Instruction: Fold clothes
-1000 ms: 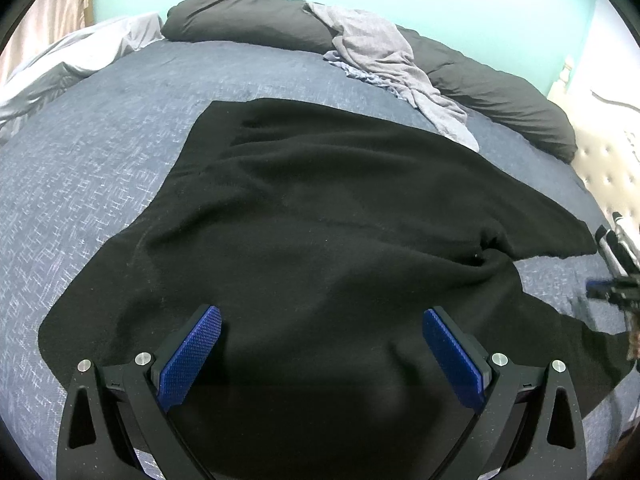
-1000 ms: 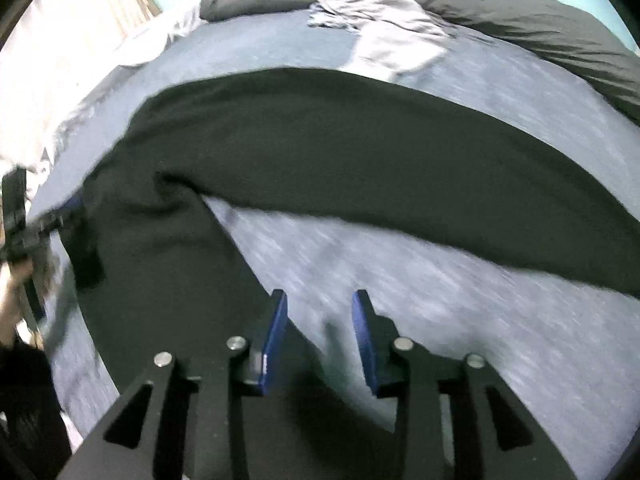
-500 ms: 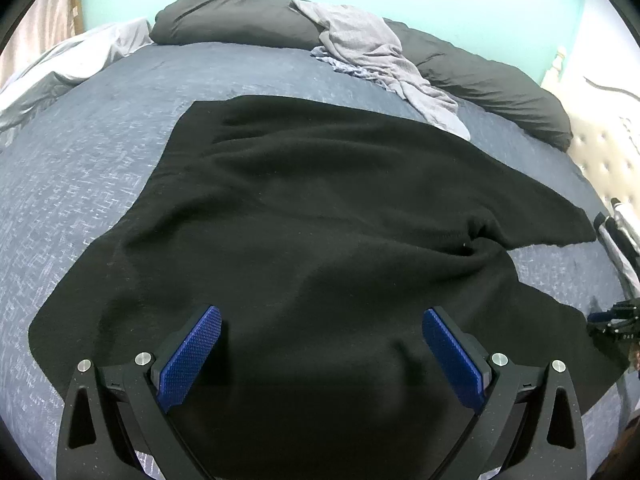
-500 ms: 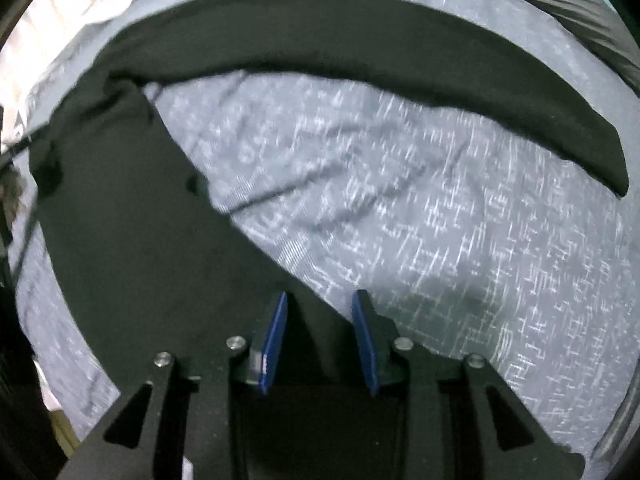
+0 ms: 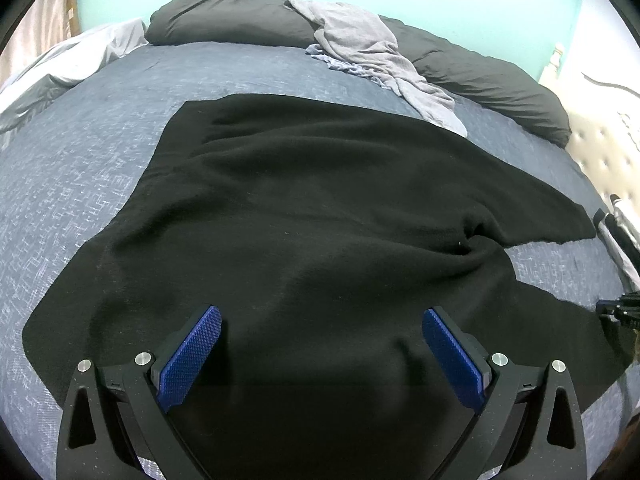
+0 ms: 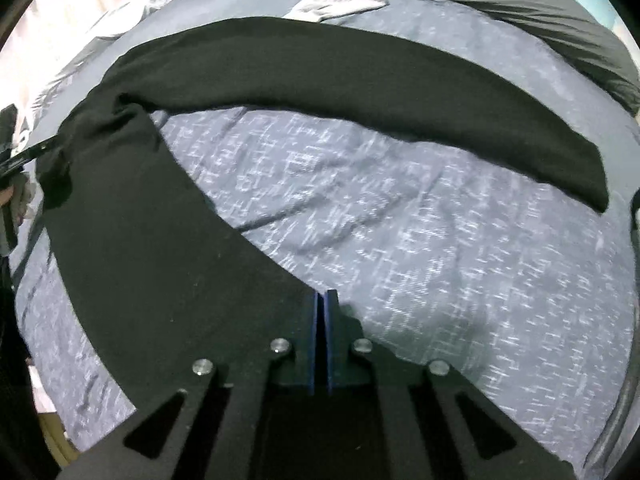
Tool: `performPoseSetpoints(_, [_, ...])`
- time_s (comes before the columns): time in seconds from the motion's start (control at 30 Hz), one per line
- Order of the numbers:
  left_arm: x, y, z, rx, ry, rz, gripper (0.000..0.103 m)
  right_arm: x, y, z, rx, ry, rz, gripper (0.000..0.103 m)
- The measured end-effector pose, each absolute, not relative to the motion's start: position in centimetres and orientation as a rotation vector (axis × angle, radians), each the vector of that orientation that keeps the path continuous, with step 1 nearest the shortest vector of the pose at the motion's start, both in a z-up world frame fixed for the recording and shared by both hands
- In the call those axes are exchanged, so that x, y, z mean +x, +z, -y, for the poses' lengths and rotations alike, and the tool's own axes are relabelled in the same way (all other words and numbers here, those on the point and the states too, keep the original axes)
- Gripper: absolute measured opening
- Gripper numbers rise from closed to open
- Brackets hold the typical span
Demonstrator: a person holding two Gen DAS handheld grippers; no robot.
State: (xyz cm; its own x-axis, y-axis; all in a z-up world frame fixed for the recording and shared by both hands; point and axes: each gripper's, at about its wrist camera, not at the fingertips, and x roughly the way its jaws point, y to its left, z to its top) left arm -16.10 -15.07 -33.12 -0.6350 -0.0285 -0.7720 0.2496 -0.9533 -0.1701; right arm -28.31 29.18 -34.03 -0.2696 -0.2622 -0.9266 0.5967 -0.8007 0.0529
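The big black soft woolly garment (image 5: 320, 216) lies spread across the blue-grey speckled bed (image 5: 80, 168), filling the middle of the frame; the left tool (image 5: 322, 330) stands spread wide above it; the right tool (image 6: 321, 300) has just pressed together, pinching the garment's edge at bottom centre.

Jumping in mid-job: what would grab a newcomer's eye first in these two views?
A big black garment spreads over the blue-grey bedspread, one long sleeve reaching right. The right gripper has just closed its jaws at the garment's near edge; whether cloth is pinched is unclear. The left gripper hovers open above it; grey clothes lie by the dark pillows.
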Motion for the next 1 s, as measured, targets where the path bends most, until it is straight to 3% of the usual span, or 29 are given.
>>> performPoseSetpoints(0.1, [-16.0,-33.1,15.1,1.258,-2.680,-0.396,0.103,-28.7,-33.1,-31.2,1.444,-2.190,-0.372,0.006])
performPoseSetpoints(0.23, [-16.0,-33.1,15.4,1.248,-2.681,-0.411,0.103,-28.9,-31.3,-36.7,1.440,-2.339,-0.228,0.024])
performPoseSetpoints(0.33, [-16.0,-33.1,15.4,1.247,-2.682,-0.417,0.103,-27.8,-30.7,-40.6,1.483,-2.393,-0.207,0.029])
performPoseSetpoints(0.4, [-16.0,-33.0,15.3,1.247,-2.684,-0.417,0.103,-27.0,-31.2,-42.3,1.547,-2.419,-0.235,0.040])
performPoseSetpoints(0.7, [-15.8,-33.1,15.0,1.253,-2.684,-0.398,0.103,-24.2,-31.8,-52.3,1.658,-2.673,-0.036,0.045])
performPoseSetpoints(0.87, [-16.0,-33.2,14.9,1.256,-2.684,-0.394,0.103,-23.7,-32.7,-54.8,1.687,-2.633,0.168,0.045])
performPoseSetpoints(0.9, [-16.0,-33.2,14.9,1.258,-2.685,-0.392,0.103,-23.5,-32.8,-54.9,1.683,-2.624,0.182,0.039])
performPoseSetpoints(0.93, [-16.1,-33.2,14.8,1.259,-2.685,-0.390,0.103,-23.4,-32.9,-54.8,1.678,-2.616,0.184,0.023])
performPoseSetpoints(1.0, [-16.1,-33.3,14.9,1.261,-2.685,-0.387,0.103,-23.1,-32.7,-54.5,1.653,-2.616,0.173,0.012])
